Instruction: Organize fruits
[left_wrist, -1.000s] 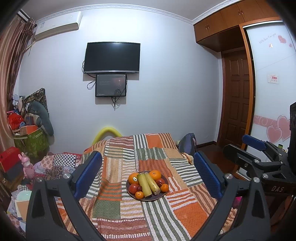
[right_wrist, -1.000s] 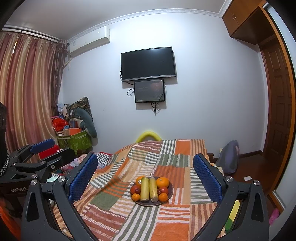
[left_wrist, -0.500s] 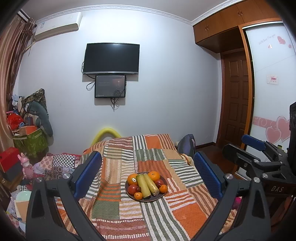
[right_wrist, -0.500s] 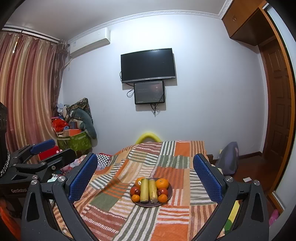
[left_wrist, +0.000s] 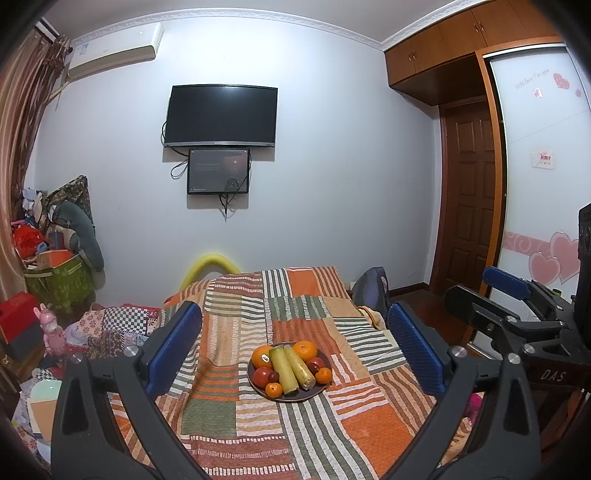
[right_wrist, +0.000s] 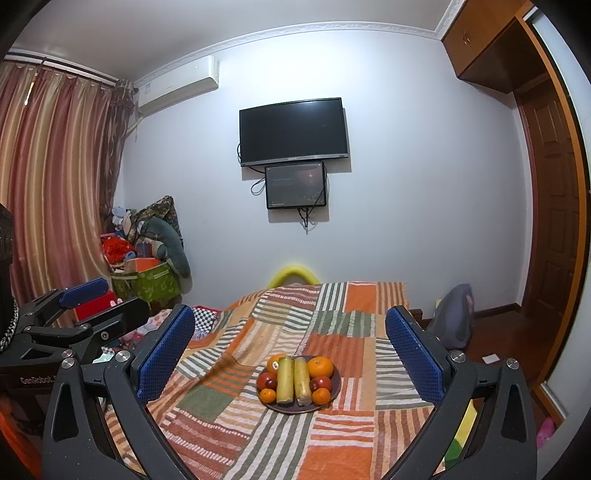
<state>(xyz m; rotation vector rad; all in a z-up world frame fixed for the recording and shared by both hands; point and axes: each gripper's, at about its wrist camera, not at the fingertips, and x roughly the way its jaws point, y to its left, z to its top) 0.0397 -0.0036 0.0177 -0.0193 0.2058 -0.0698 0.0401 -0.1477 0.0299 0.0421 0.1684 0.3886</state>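
Note:
A dark plate (left_wrist: 295, 398) of fruit rests on the patchwork bedspread (left_wrist: 236, 424). It holds two yellow-green stalks (left_wrist: 284, 369) in the middle, oranges (left_wrist: 304, 349) at the back, red fruits and small tangerines. My left gripper (left_wrist: 293, 314) is open and hovers well short of the plate, with nothing between its blue pads. In the right wrist view the same plate (right_wrist: 291, 409) sits ahead with its stalks (right_wrist: 286, 384) pointing at me. My right gripper (right_wrist: 290, 317) is open and empty too. Each gripper shows at the edge of the other's view.
The bed runs back to a white wall with a television (left_wrist: 221, 116) and a smaller screen. Piled bags, boxes and toys (left_wrist: 55, 266) crowd the floor on the left. A wooden door (left_wrist: 469, 199) and a backpack (left_wrist: 369, 291) stand to the right.
Both views have drifted only slightly, and the plate keeps nearly the same place between the fingers. Both grippers stay open and empty.

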